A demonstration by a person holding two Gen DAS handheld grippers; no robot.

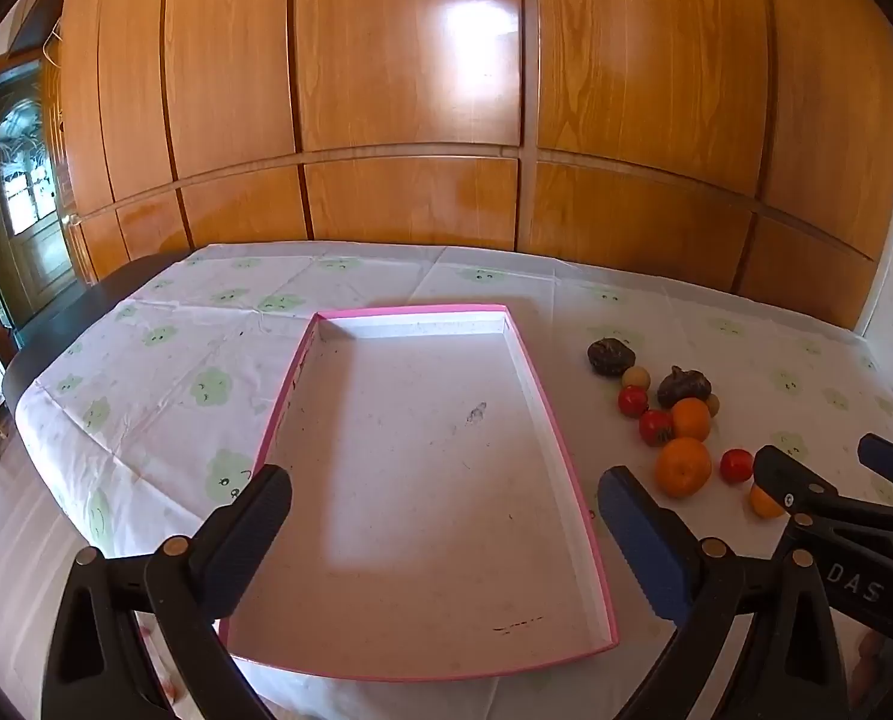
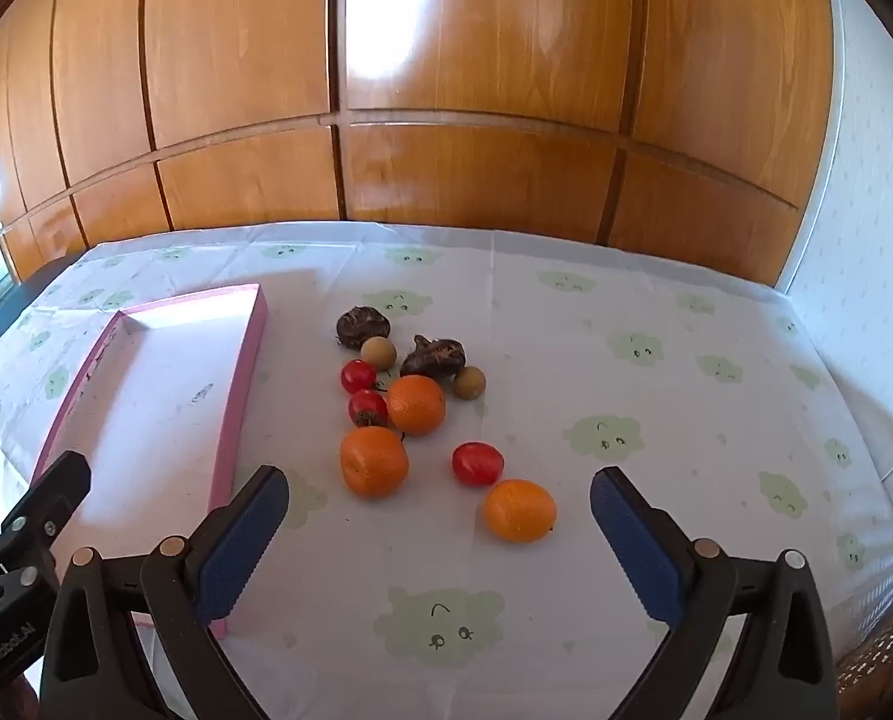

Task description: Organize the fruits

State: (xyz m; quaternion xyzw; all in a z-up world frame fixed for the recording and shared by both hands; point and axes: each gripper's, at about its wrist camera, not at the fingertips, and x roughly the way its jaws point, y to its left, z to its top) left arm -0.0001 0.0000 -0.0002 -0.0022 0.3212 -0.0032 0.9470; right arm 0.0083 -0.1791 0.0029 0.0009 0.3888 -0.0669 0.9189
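Observation:
A shallow pink-rimmed tray [image 1: 566, 468] with a white floor lies on the table; it also shows at the left of the right wrist view [image 2: 248, 360]. Right of it lies a loose cluster of fruit: three oranges [image 2: 374, 461] [image 2: 416, 404] [image 2: 519, 510], three red tomatoes [image 2: 477, 463], two dark wrinkled fruits [image 2: 434, 355] and small tan round fruits [image 2: 378, 352]. My left gripper [image 1: 444, 513] is open over the tray's near half. My right gripper [image 2: 439, 507] is open above the cloth, just in front of the nearest oranges. Neither holds anything.
The table wears a white cloth [image 2: 656, 420] printed with green clouds. A wooden panelled wall [image 1: 416, 90] stands behind the table's far edge. A dark doorway [image 1: 20, 180] is at the far left. The right gripper shows at the right of the left wrist view [image 1: 830, 468].

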